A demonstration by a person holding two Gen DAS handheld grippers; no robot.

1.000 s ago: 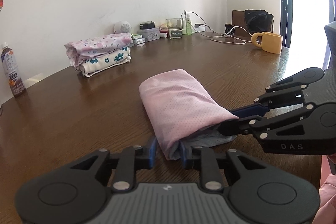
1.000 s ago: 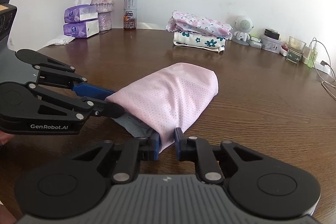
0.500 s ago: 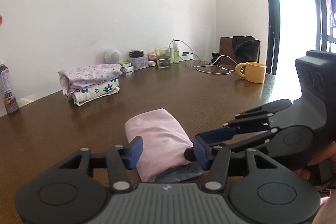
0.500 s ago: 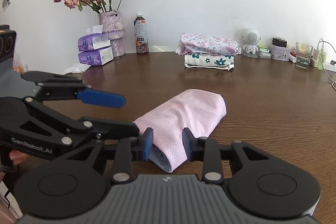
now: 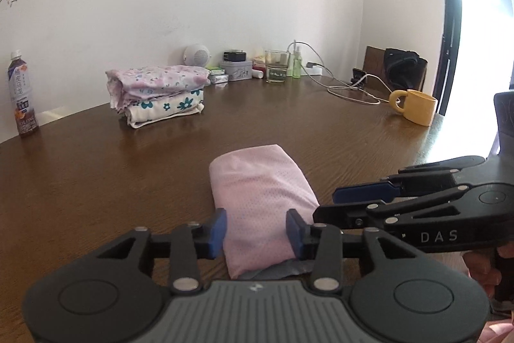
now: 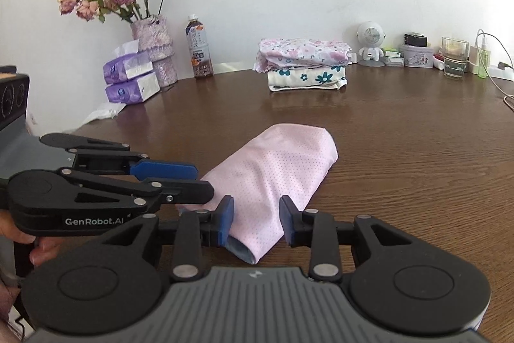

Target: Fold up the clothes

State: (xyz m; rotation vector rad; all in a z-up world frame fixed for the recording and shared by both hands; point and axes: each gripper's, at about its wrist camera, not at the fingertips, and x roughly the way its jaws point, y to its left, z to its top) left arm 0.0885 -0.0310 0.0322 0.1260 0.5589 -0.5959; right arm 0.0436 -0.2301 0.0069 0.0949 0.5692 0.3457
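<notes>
I can read two markings — "DAS" on the side of the right gripper [image 5: 324,208], off to my left claw's right, and "GenRobot.AI" on the left gripper [image 6: 202,182], left of my right claw.

The left wrist view is taken from low over the brown table [image 5: 96,182], along the fingers of the left gripper [image 5: 256,233], and is turned toward the far wall and the bright doorway at the right. The right wrist view is taken equally low and near, along the right gripper [image 6: 256,222], toward the same wall and the vase of roses [image 6: 154,50]. The folded pink garment [image 5: 263,208] [image 6: 273,182], the stack of folded floral clothes [image 5: 157,94] [image 6: 305,63] and each opposite gripper are shared by both views.
</notes>
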